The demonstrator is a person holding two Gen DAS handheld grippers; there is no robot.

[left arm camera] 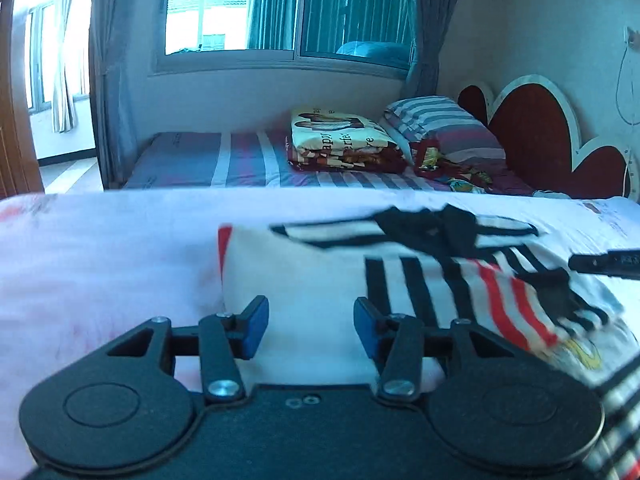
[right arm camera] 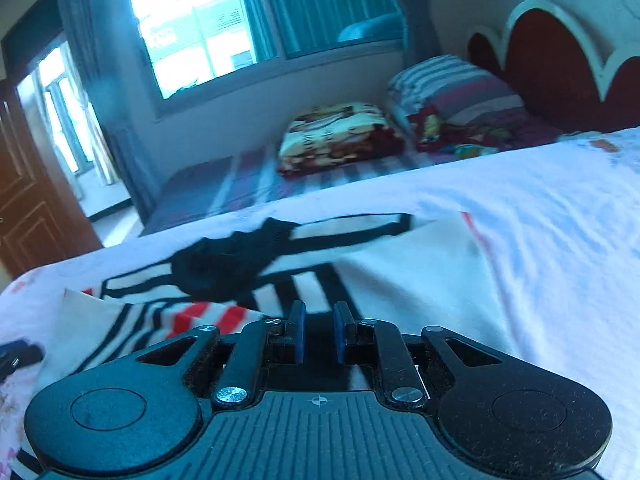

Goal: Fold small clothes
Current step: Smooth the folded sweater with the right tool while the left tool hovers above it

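Observation:
A small white shirt (left arm camera: 312, 272) with black and red stripes and a black collar lies partly folded on a pale pink sheet (left arm camera: 100, 260). My left gripper (left arm camera: 311, 320) hovers open over the shirt's plain white part, with nothing between its blue pads. At the right edge of the left wrist view, the dark tip of my right gripper (left arm camera: 604, 264) reaches over the striped part. In the right wrist view the shirt (right arm camera: 400, 272) lies just ahead. My right gripper (right arm camera: 320, 332) sits low over a black stripe, its pads a narrow gap apart with no cloth seen pinched.
Behind the sheet (right arm camera: 540, 220) is a striped bed with a folded printed blanket (left arm camera: 340, 140), a striped pillow (left arm camera: 440, 124) and a red scalloped headboard (left arm camera: 540, 132). A curtained window (left arm camera: 280, 8) is on the far wall, and a wooden door (right arm camera: 32, 200) stands at the left.

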